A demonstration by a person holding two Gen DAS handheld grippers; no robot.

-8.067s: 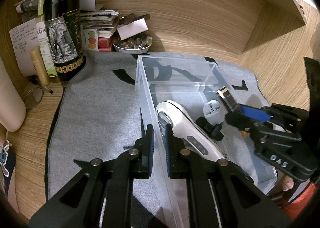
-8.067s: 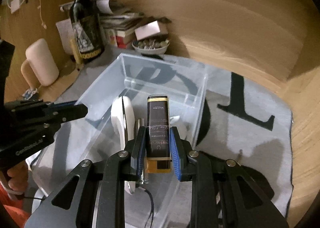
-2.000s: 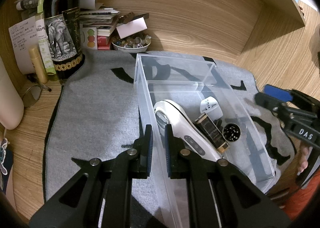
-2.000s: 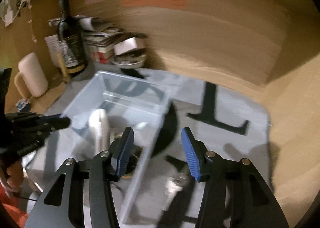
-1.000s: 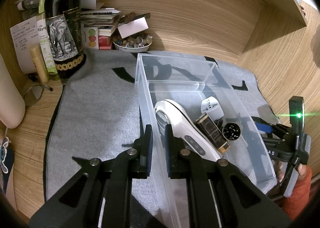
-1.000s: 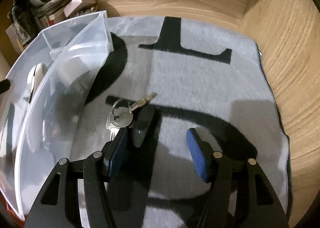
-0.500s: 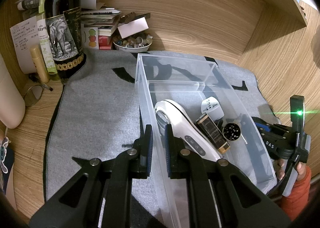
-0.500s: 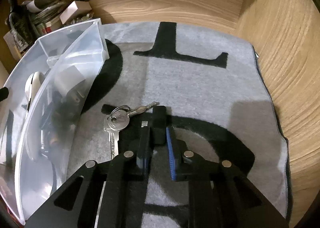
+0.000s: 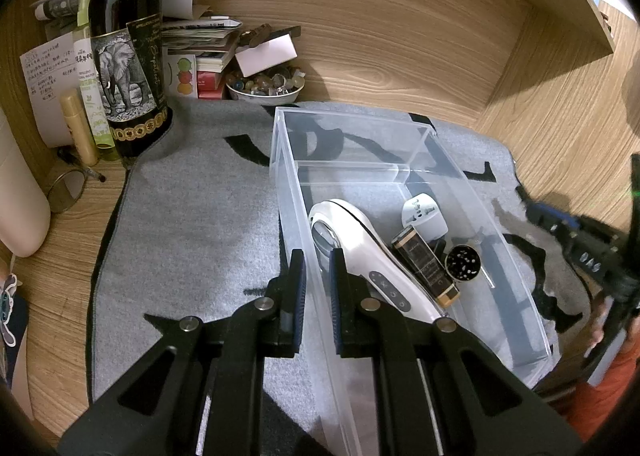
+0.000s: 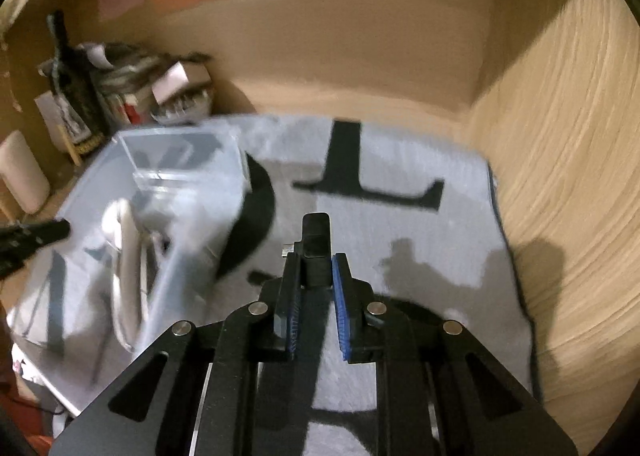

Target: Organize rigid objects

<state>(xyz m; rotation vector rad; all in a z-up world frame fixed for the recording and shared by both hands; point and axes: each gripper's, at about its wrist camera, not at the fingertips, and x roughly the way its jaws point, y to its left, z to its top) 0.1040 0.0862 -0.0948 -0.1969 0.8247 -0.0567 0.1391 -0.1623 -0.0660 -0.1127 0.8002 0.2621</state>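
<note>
The left hand-held gripper [image 9: 317, 292] is clamped on the near left wall of the clear bin [image 9: 416, 148], which sits on the grey mat [image 9: 192, 216]. Inside the bin lie a white handheld device [image 9: 360, 252], a dark flat bottle [image 9: 424, 268] and a white plug adapter [image 9: 424, 216]. Right of the bin, the right hand-held gripper [image 10: 314, 268] grips a black key fob [image 10: 316, 240] above the mat.

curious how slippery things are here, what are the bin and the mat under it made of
Bin: looks like clear, glossy rigid plastic; the contents and mat print show through its walls. Mat: apparently grey felt or short-pile fabric, matte and fuzzy, with black printed shapes.
</note>
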